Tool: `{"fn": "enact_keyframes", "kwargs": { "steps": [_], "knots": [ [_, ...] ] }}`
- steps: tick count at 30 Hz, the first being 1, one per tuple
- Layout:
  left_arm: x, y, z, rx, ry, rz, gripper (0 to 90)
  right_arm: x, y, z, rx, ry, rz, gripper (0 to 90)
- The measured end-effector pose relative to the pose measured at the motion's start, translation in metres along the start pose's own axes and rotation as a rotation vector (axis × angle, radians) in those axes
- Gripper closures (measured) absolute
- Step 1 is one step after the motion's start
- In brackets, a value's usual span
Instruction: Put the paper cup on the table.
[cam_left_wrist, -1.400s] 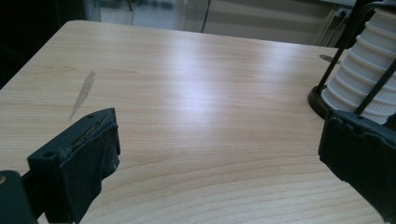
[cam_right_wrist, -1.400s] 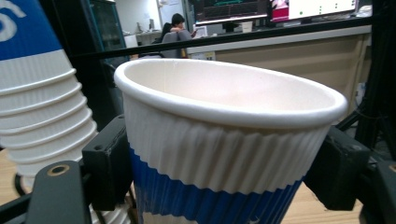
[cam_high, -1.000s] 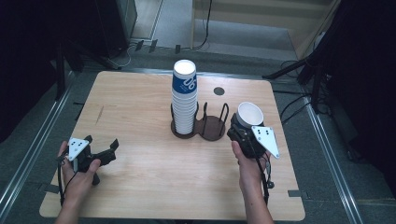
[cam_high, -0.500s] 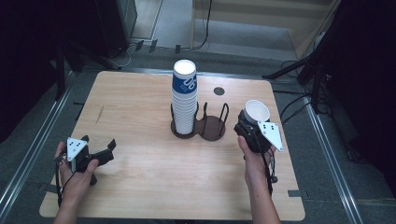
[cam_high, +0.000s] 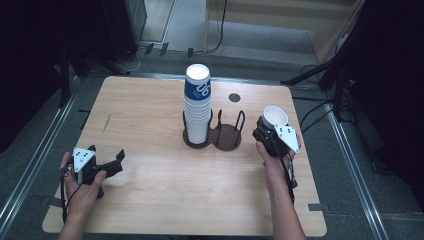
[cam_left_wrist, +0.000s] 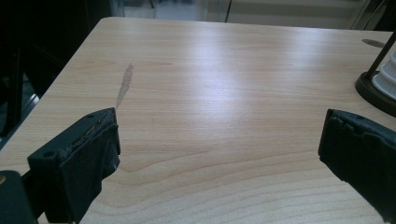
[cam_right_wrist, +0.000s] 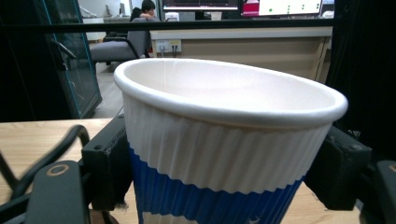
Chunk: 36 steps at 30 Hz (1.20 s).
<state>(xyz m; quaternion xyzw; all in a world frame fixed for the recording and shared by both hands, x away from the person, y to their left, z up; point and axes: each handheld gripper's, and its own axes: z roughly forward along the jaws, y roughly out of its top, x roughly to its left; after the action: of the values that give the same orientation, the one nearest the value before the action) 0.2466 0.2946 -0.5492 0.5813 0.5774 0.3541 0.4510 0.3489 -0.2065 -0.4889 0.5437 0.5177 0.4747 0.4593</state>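
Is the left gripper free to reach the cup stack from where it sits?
Probably yes: the left gripper is open and empty, and bare table lies between it and the cup stack, though it would approach side-on.

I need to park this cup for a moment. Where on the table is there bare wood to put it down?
Bare table lies between the left gripper and the right gripper, in front of the cup holder. The back left corner is also free. It is crowded mid-table around the cup stack and the held cup.
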Motion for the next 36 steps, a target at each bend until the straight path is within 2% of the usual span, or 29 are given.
{"fn": "enact_keyframes", "kwargs": {
  "steps": [5,8,15,22,30,36],
  "knots": [
    [0.001,0.0,0.001,0.003,0.006,-0.001,0.0,-0.002,-0.01,0.011,0.026,-0.02,-0.017,20.7],
    [0.003,0.0,0.001,0.008,0.004,-0.021,0.0,-0.002,-0.015,0.015,0.032,-0.026,-0.036,20.7],
    [0.003,0.001,0.002,0.004,0.005,-0.027,0.0,-0.002,-0.024,0.026,0.047,-0.043,-0.037,20.7],
    [0.002,0.001,0.002,0.005,-0.002,-0.021,0.0,0.001,-0.033,0.036,0.065,-0.034,-0.049,20.7],
    [0.001,0.0,0.002,0.008,-0.008,-0.025,0.0,-0.005,-0.039,0.047,0.093,-0.038,-0.049,20.7],
    [0.001,0.001,0.002,0.014,-0.013,-0.021,0.0,-0.007,-0.045,0.051,0.112,-0.035,-0.067,20.5]
  ]
}}
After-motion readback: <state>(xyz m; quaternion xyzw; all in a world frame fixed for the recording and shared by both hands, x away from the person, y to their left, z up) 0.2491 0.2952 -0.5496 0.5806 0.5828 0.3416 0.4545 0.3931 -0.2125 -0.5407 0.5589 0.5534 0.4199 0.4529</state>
